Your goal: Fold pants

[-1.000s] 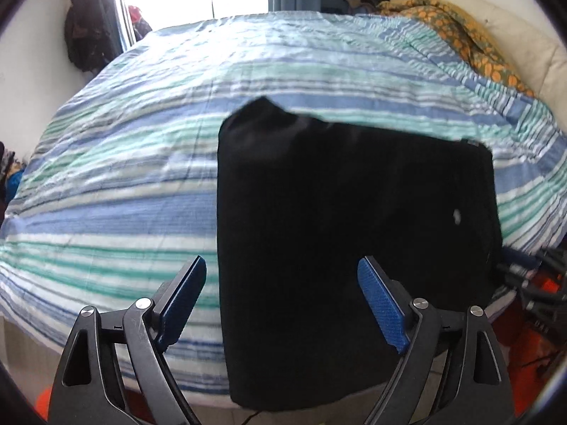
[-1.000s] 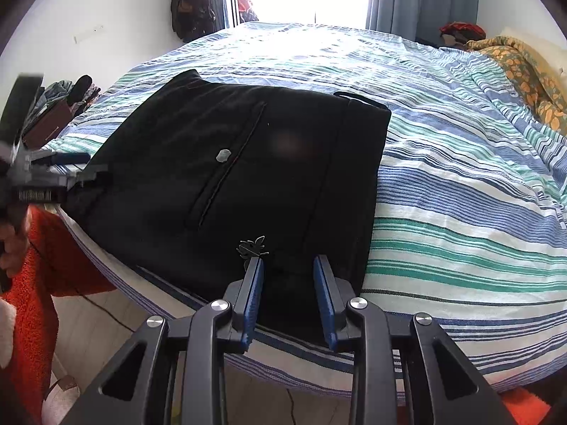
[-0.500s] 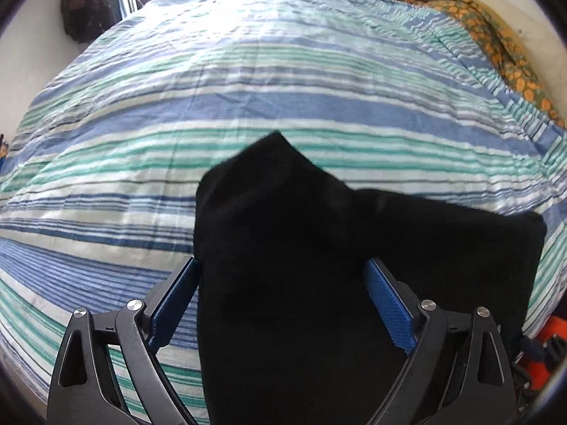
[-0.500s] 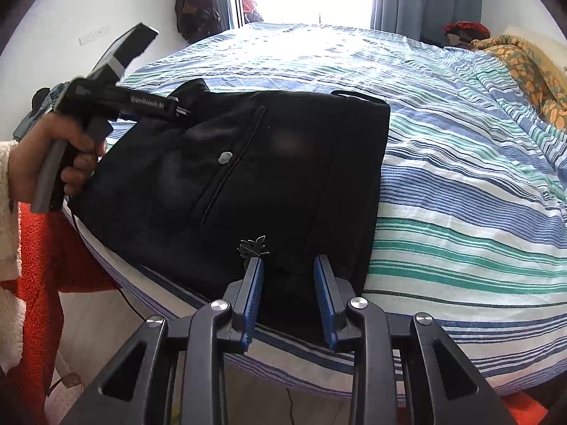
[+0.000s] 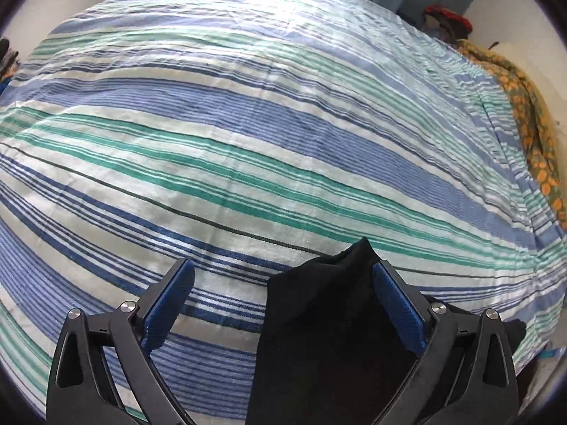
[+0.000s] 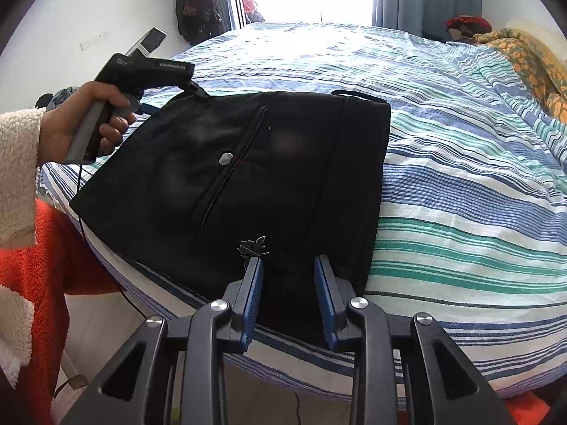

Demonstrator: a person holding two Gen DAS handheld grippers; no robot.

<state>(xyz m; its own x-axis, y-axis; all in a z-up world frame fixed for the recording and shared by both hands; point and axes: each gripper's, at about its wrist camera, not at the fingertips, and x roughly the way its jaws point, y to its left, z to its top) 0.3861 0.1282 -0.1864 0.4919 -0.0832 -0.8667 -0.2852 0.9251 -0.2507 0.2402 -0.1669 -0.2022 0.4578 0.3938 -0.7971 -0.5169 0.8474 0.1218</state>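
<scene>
Up close, left wrist view: left gripper (image 5: pixel 280 304), jaws spread wide, straddles the far-left corner of the pants (image 5: pixel 329 336), presumably lined up to take that corner; nothing pinched yet. The black cloth rises to a small peak against the right finger. Striped bedspread (image 5: pixel 248 141) stretches beyond the pants.

Right wrist view: right gripper (image 6: pixel 288 297), jaws partly apart, hovers at the near edge of the pants (image 6: pixel 234 177); whether cloth is caught, cannot tell. Pants lie flat, folded into a compact black rectangle at the bed's near edge, pocket slit and pale button uppermost. Person's hand (image 6: pixel 88 120) brings the left gripper (image 6: pixel 170 97) to the pants' far-left corner.
</scene>
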